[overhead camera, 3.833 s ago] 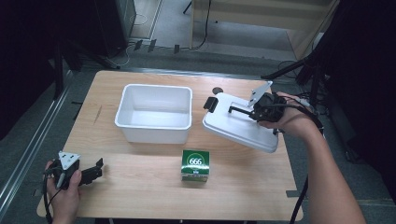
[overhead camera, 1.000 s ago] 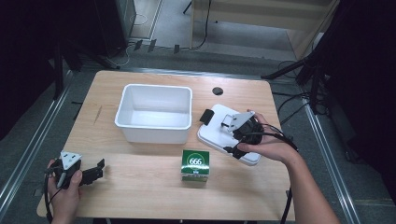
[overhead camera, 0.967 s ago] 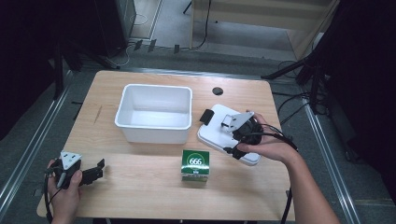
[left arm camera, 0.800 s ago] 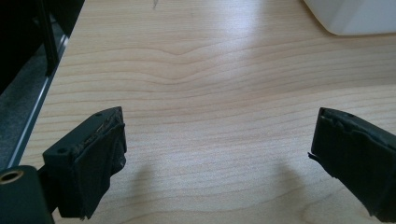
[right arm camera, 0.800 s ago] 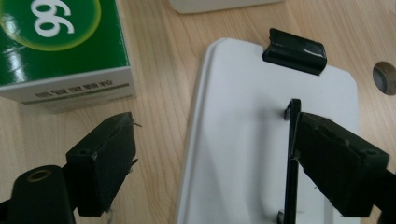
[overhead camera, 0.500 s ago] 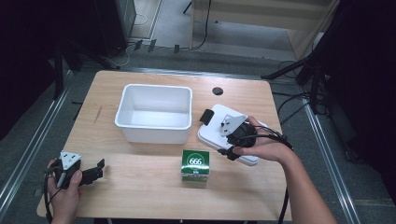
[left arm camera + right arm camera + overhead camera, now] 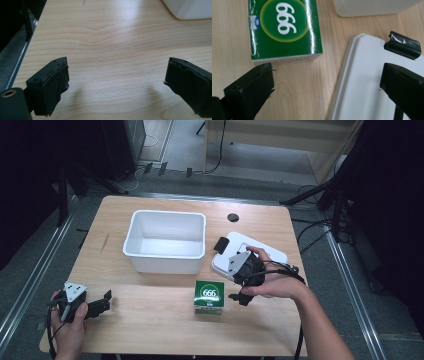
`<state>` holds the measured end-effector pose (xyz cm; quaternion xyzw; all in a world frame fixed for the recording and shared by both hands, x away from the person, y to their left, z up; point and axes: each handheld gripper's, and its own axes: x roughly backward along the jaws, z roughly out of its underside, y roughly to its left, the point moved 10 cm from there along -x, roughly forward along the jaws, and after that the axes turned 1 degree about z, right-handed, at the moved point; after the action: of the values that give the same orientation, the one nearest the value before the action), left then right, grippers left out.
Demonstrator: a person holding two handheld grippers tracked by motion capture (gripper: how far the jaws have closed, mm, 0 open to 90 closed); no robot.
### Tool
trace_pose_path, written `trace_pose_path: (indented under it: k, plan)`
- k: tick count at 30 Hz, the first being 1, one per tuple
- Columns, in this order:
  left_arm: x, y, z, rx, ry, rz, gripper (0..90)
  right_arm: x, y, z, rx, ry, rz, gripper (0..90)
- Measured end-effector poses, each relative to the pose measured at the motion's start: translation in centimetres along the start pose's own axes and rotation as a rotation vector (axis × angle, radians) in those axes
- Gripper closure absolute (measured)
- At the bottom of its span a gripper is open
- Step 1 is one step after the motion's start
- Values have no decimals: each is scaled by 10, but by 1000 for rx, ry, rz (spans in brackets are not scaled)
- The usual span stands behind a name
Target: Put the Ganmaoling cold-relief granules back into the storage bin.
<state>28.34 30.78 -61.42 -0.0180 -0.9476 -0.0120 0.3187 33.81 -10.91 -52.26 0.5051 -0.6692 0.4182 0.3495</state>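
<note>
A white lid [image 7: 260, 251] with a black clip [image 7: 220, 244] lies flat on the table just right of the white bin [image 7: 165, 242]. In front of the bin stands a green box marked 666 [image 7: 209, 296]. My right gripper [image 7: 236, 283] hovers between the box and the lid's near edge. In the right gripper view it [image 7: 327, 85] is open and holds nothing, with the green box [image 7: 284, 27] on one side and the lid [image 7: 367, 82] and its clip [image 7: 403, 45] on the other. My left gripper [image 7: 97, 306] rests open at the front left, over bare wood [image 7: 116, 82].
The wooden table [image 7: 150, 325] has free room along its front and left. A small dark hole [image 7: 233, 217] sits near the back edge. A corner of the bin [image 7: 190, 8] is in the left gripper view. Metal rails run along the table's left and right sides.
The lid, held up tilted at the right earlier, now lies on the table beside the bin. My right gripper has shifted forward toward the green box. The left gripper has not moved.
</note>
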Motion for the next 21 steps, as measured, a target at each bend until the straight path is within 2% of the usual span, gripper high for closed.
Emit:
trace_pose_path:
  k: [3, 7, 12, 15, 21]
  plan:
    - [0, 0, 0, -6, 7, 1, 62, -1, 2, -5, 7, -16, 3, 0]
    - [0, 0, 0, -5, -3, 2, 62, -3, 10, -11, 26, -33, -32, 0]
    - [2, 0, -2, -2, -24, -4, 62, -11, 18, -15, 37, -30, -52, 0]
    - [2, 1, -3, 1, -31, -18, 62, -15, 24, -19, 30, -38, -80, 0]
    - [1, 1, -3, 3, -25, -17, 62, -21, 31, -23, 43, -31, -86, 0]
